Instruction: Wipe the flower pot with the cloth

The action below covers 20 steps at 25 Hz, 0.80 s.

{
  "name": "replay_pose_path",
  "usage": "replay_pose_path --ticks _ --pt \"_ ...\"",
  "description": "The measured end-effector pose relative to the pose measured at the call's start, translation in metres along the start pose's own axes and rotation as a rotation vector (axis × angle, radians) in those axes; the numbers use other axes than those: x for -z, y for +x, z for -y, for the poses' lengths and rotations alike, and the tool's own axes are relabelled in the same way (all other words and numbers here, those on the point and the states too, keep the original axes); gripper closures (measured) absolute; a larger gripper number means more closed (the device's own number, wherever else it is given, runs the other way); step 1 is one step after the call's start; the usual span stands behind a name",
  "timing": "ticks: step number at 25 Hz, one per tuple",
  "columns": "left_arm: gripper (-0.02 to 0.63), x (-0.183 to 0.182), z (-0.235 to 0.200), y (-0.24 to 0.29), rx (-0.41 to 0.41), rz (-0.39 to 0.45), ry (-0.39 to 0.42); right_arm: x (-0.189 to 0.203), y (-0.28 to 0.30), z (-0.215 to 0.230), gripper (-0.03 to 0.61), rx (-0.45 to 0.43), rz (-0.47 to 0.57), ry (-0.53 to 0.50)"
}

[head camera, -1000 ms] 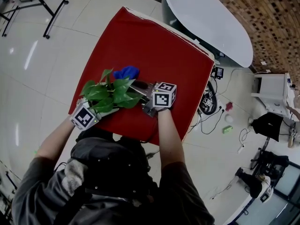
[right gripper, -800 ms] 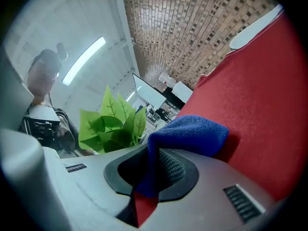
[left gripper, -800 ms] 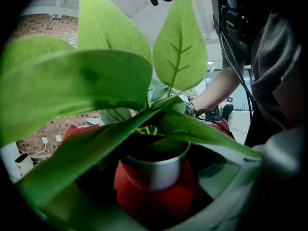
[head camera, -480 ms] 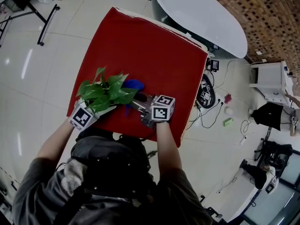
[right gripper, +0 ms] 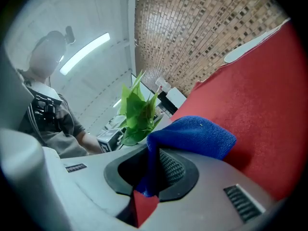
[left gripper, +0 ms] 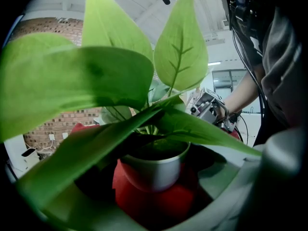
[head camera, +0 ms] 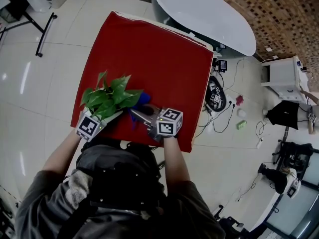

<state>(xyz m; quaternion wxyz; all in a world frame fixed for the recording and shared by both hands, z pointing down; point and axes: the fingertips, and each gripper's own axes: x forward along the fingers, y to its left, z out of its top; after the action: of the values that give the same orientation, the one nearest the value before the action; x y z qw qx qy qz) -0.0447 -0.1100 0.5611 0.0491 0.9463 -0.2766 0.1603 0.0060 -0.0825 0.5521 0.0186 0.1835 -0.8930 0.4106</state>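
A plant with broad green leaves [head camera: 107, 97] stands in a small silver-grey flower pot [left gripper: 154, 170] over the near left part of the red table [head camera: 159, 59]. My left gripper [head camera: 106, 117] is shut on the pot, whose rim sits between the jaws in the left gripper view. My right gripper [head camera: 135, 115] is shut on the blue cloth [head camera: 142, 100], just right of the plant. In the right gripper view the cloth [right gripper: 192, 136] folds over the jaws and the plant [right gripper: 137, 112] lies beyond them. The leaves hide the pot in the head view.
A white oval table [head camera: 199, 14] stands beyond the red table's far edge. Cables and small devices [head camera: 219, 96] lie on the tiled floor to the right. The red table's near edge [head camera: 164, 146] runs right by my hands.
The right gripper has drawn the blue cloth from behind the plant to its right side, closer to me. The plant stays in the left gripper near the table's front edge.
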Motion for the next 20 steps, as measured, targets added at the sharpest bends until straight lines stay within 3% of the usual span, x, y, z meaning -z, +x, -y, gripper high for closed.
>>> replay_pose_path --ticks 9,14,20 --pt "0.114 0.004 0.001 -0.013 -0.001 -0.005 0.016 -0.009 -0.011 -0.018 0.528 0.069 0.061 -0.019" --pt "0.114 0.017 0.002 -0.033 -0.026 0.002 -0.037 -0.003 -0.026 -0.017 0.528 0.147 0.115 -0.022" --pt "0.114 0.052 0.030 -0.092 -0.101 -0.069 -0.105 0.014 -0.069 -0.025 0.528 0.226 0.179 -0.051"
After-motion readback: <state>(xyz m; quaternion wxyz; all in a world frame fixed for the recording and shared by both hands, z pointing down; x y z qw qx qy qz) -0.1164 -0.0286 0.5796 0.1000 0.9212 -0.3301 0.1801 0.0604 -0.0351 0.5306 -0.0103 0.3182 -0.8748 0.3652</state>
